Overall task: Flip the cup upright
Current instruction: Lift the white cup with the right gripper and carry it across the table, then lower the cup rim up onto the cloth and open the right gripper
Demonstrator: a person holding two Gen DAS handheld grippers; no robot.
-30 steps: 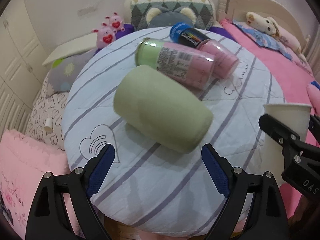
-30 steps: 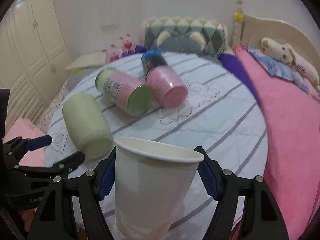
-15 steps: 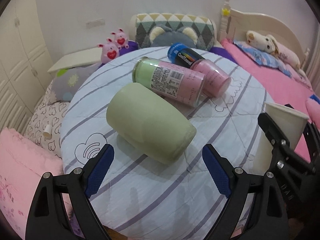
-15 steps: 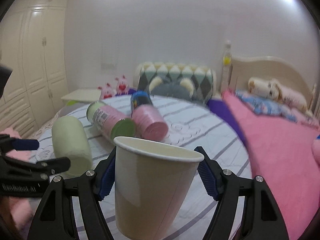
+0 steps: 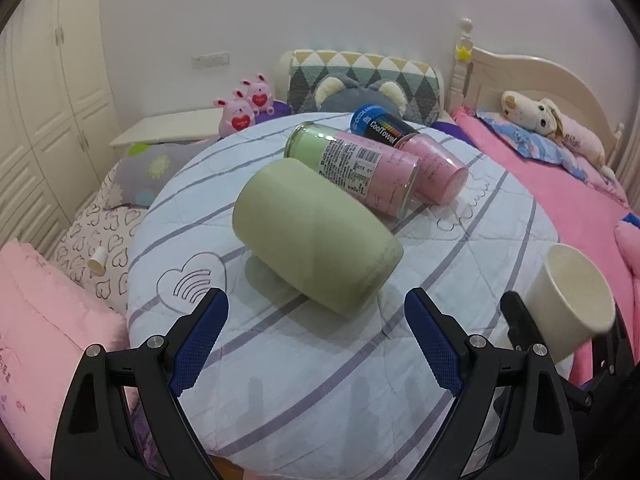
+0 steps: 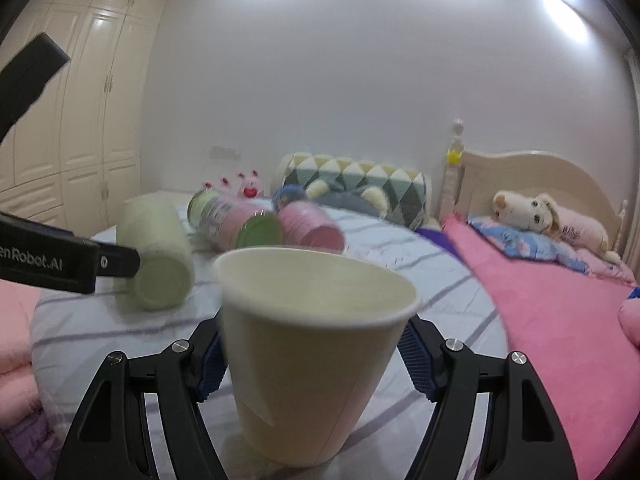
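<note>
White paper cup (image 6: pixel 308 360), mouth upward and tilted slightly, held off the striped round cushion (image 6: pixel 440 280) at its near edge.

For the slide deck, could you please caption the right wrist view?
Right gripper holds a white paper cup mouth-up above the striped round table, green cup lying behind.

Left claw (image 5: pixel 316 334): fingers spread wide, nothing between them, poised over the table's near edge. Right claw (image 6: pixel 314 354): blue pads (image 6: pixel 416 360) closed against a held object, at the table's right edge.
</note>
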